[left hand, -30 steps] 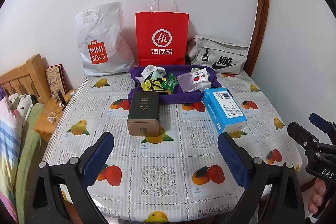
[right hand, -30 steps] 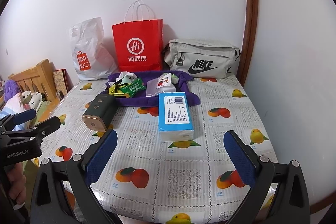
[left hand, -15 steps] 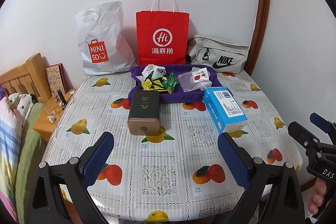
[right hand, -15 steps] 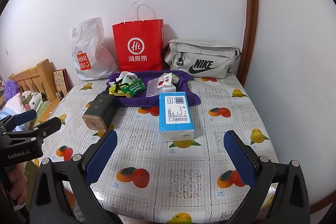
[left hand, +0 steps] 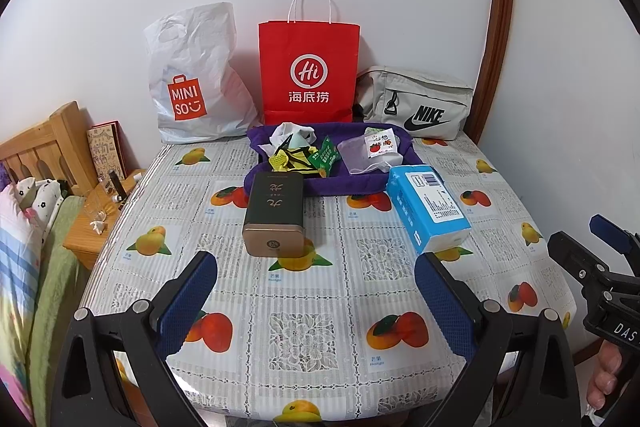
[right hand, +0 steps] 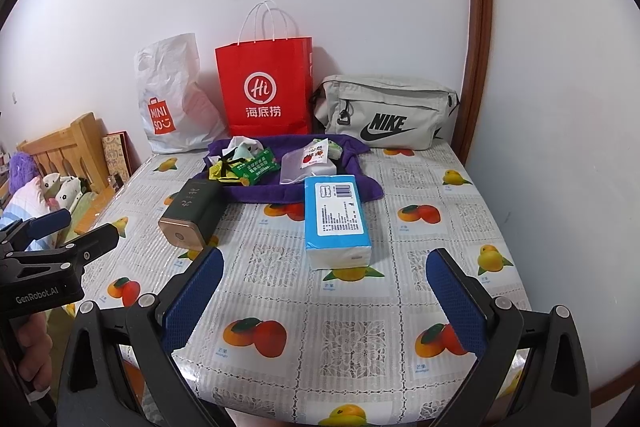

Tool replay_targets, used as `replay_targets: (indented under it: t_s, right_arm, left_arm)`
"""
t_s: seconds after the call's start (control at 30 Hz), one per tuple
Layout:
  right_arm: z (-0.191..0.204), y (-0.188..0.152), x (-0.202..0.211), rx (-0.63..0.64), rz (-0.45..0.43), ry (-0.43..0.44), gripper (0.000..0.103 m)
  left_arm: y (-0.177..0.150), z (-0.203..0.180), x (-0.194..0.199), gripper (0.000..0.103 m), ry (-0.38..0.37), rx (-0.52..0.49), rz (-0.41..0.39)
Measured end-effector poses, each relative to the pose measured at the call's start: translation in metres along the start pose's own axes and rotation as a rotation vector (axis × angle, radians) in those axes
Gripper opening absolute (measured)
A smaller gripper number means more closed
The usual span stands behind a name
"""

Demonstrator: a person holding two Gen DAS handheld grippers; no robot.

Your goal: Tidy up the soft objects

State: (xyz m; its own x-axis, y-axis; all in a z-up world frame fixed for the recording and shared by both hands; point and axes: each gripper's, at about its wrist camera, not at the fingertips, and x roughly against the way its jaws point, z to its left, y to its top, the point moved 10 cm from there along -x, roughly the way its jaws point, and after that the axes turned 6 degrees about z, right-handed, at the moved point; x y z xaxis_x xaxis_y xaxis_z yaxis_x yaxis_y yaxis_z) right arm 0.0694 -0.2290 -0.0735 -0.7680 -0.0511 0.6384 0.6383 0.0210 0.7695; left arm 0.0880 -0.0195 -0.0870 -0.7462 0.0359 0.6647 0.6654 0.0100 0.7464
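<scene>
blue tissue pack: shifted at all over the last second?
No. In the right wrist view the blue tissue pack sits just as before against the purple cloth edge and the mango print; the slight offset looks like camera drift.

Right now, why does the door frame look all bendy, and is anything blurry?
Left wrist view: the fisheye lens bows the wooden door frame and darkens the corners. Right wrist view: same curve; the blue tissue pack looks sharp, and nothing is blurred.

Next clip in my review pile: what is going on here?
Nothing is held yet. The left gripper and right gripper both hover open above the near edge of the table. Ahead lie a blue tissue pack, a dark box on its side, and a purple cloth heaped with small packets.
</scene>
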Motion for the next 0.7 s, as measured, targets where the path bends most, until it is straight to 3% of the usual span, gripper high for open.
replay_targets:
  t_s: [0.7]
  right_arm:
    - [-0.0001,0.0003,0.0011,0.002,-0.002,0.001,0.100]
  left_arm:
    - [-0.0016,-0.0020,0.0017,0.100,-0.003,-0.005,0.001]
